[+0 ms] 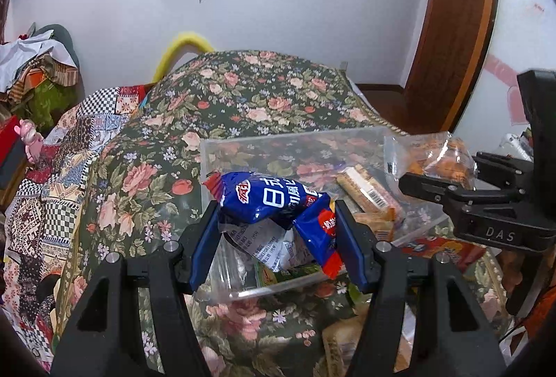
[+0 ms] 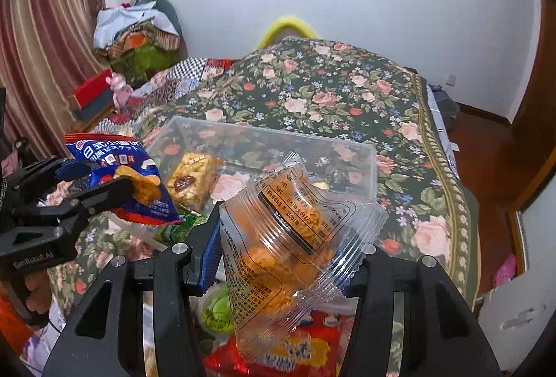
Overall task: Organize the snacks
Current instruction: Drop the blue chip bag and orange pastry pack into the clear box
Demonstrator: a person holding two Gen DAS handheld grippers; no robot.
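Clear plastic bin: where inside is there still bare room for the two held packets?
In the clear plastic bin, the far half toward the back wall is bare. The near-left corner is crowded: a tan cereal bar lies there, above a green packet. Loose red snack bags crowd the bedspread in front.

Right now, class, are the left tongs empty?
No: the left tongs are clamped on a blue snack packet above the clear box.

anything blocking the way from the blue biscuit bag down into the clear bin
Nothing visible does. The left gripper holds the blue foil biscuit bag above the open-topped clear plastic bin, which has no lid and only a few snack bars at its bottom.
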